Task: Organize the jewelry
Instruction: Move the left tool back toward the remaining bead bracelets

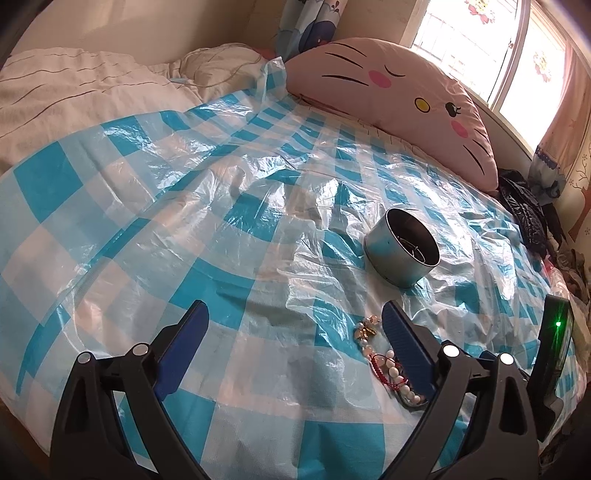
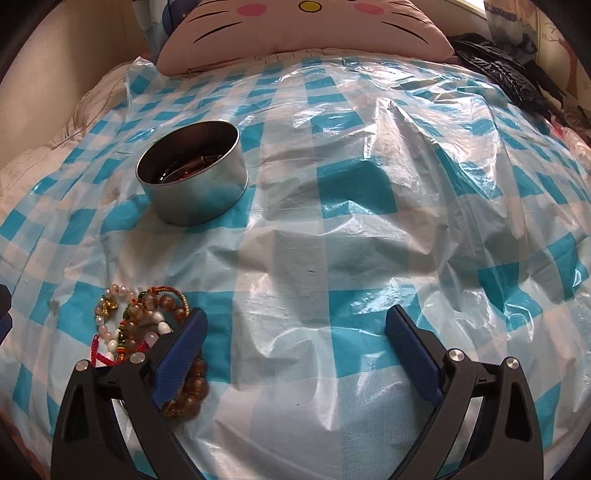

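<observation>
Bed covered with a blue-and-white checked plastic sheet (image 2: 351, 192), presumably spread to keep small pieces from sinking into the bedding and to give a smooth base for sorting. Round metal tin (image 2: 192, 173) standing upright on that sheet, open at the top, with some thin metal or reddish pieces already lying inside; likely the collecting place for the jewelry, set out in the open for easy reach from either side.

Nearer the cameras than the tin, a heap of bead bracelets (image 2: 147, 325): pale pearl-like beads, brown wooden beads, red cord, a small gold charm. Heaped together on the sheet, well apart from the tin, so apparently still waiting to go in. Seen from the left wrist as pale beads and red cord (image 1: 384, 358) just beside the inner finger.

Left tongs (image 1: 295, 328) spread wide, gripping nothing, with the heap lying against the right-hand finger rather than between the two. Right tongs (image 2: 295, 332) likewise wide apart and empty; left-hand finger overlapping the heap's brown beads, contact impossible to confirm. Both hovering low beside the heap, seemingly poised for a pick.

Beyond the tin, a pink cat-face pillow (image 2: 306, 33) at the head of the bed, clear of the working area. To the tin's far right, a dark garment (image 2: 502, 74) at the bed's edge.
</observation>
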A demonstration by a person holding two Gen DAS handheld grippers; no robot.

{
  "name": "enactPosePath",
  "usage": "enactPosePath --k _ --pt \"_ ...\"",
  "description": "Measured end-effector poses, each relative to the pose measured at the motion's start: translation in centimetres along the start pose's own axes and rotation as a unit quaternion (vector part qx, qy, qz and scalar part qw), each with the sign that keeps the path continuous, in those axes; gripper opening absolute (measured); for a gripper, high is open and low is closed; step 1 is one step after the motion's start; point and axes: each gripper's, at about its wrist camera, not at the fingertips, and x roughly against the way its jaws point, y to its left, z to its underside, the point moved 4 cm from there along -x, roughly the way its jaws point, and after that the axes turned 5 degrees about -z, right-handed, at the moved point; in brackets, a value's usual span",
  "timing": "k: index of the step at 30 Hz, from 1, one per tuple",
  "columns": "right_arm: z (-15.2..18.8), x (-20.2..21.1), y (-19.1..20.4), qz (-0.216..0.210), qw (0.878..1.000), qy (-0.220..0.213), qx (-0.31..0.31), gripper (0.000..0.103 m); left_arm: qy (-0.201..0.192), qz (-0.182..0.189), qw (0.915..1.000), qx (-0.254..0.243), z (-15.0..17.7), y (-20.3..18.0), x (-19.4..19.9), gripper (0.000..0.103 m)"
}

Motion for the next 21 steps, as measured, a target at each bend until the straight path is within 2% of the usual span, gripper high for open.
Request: enactPosePath --k 3,5,7,10,13,15,18,21 --pt "-0.6 1.5 0.9 -0.024 0.999 -0.036 0.018 0.093 0.001 0.002 1.0 0.004 0.0 0.1 -0.1 0.091" --pt "-0.4 0.6 1.8 -0.027 0.999 -0.016 0.038 0.093 0.001 0.002 1.0 0.005 0.0 0.1 -0.1 0.091" --pt "0.0 -0.7 2.1 -0.003 0.999 0.011 0.05 0.093 0.001 0.002 1.0 0.006 0.0 0.1 -0.1 0.091" --pt "-0.1 -0.8 0.5 0.037 0.999 0.008 0.026 0.093 0.001 0.002 1.0 0.006 0.0 0.1 -0.2 0.091" --pt "-0.2 -0.2 -1.5 0.041 0.999 -0.002 -0.017 0.093 0.002 0.001 1.0 0.005 0.0 0.1 -0.2 0.092" --pt "-0.4 0.4 -1.8 0.021 0.999 -0.014 -0.029 0.093 0.001 0.0 1.0 0.005 0.0 0.1 -0.2 0.092" --pt "-0.5 0.6 -0.8 -0.002 1.0 -0.016 -0.009 0.093 0.002 0.001 1.0 0.006 0.0 0.1 -0.2 0.092" --pt "-0.1 -0.8 0.3 0.026 0.999 0.014 0.024 0.093 0.002 0.0 1.0 0.007 0.0 0.1 -0.2 0.092"
